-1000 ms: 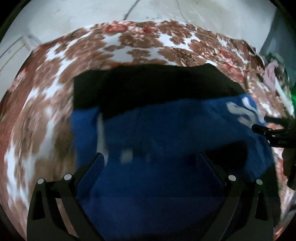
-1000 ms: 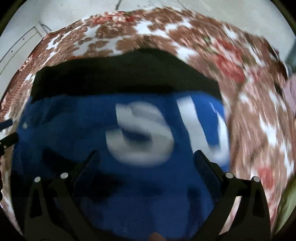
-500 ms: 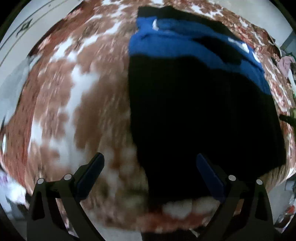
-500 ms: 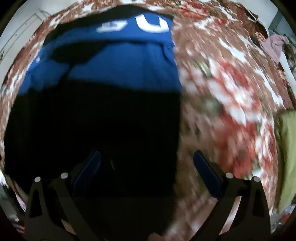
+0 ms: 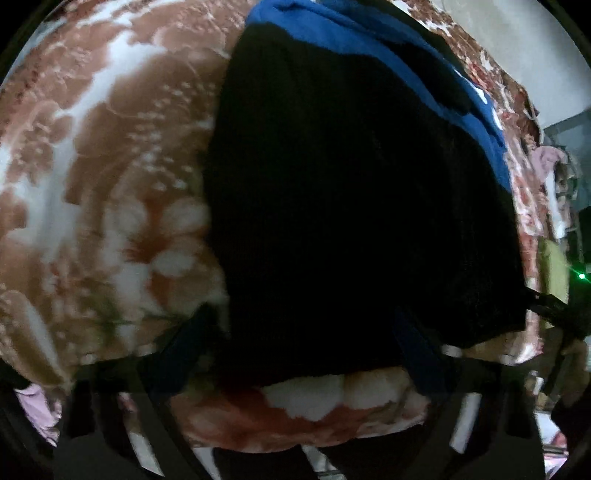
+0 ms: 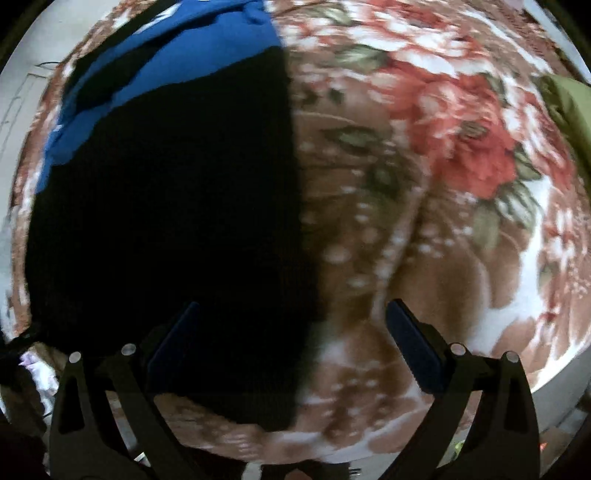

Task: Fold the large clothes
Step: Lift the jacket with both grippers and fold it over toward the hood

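Left wrist view: black-and-blue knit garment (image 5: 351,192) lies flat on brown floral blanket (image 5: 110,184), near hem toward camera. Left gripper (image 5: 303,354) just narrowing, straddling hem corner, not pinching yet. Right gripper (image 6: 291,354) wide, empty, over opposite corner, likely for next fold.

Left tongs (image 5: 306,354) motion-blurred, indistinct

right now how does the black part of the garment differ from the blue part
The black part fills the near stretch of the garment, by both hand-held grippers; the blue part is a narrower band at the far end. Black looks plain; blue carries white lettering. Both lie flat on the floral blanket.
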The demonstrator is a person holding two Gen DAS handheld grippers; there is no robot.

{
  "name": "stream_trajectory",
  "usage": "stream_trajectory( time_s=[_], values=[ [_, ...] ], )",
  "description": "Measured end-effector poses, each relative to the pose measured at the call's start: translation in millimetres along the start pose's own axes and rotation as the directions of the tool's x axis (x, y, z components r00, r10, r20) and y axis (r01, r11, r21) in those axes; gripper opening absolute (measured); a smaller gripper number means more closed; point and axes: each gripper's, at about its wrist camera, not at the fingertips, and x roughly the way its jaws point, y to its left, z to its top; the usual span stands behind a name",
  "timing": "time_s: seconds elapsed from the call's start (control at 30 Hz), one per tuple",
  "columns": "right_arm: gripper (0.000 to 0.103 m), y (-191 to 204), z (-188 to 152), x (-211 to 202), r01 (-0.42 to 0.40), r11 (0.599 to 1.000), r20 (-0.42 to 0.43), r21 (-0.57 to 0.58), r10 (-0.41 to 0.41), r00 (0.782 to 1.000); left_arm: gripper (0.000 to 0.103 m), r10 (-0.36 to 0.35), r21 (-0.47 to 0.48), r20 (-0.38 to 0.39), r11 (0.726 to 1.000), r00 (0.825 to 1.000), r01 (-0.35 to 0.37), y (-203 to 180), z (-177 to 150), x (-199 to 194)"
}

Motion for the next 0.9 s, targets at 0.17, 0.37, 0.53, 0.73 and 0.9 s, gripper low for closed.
stream_trajectory(
  time_s=[0.17, 0.37, 0.53, 0.73, 0.9],
  values=[
    [0.089, 18, -10, 3, -0.067, 0.997, -0.061, -0.025, 0.066, 0.996, 0.054, -0.065, 0.089, -0.016, 0.994, 0.998, 0.067, -22, 6, -7],
    [0.083, 20, -14, -4, -0.079, 0.997, -0.067, 0.022, 0.08, 0.995, 0.06, -0.045, 0.044, -0.065, 0.998, 0.997, 0.048, -2, 3, 13],
    [0.083, 19, -6, -22, -0.09, 0.996, -0.062, 0.02, 0.091, 0.994, 0.057, -0.13, 0.068, 0.0, 0.989, 0.992, 0.129, -16, 4, -4],
    [0.091, 36, -15, -24, -0.086, 0.996, -0.078, -0.026, 0.084, 0.993, 0.057, -0.148, 0.065, 0.005, 0.987, 0.989, 0.148, -11, 9, -7],
    [0.092, 37, -13, 10, -0.05, 0.999, -0.111, -0.015, 0.048, 0.993, 0.057, -0.111, 0.057, -0.049, 0.992, 0.993, 0.114, -7, 5, 14]
  ],
)
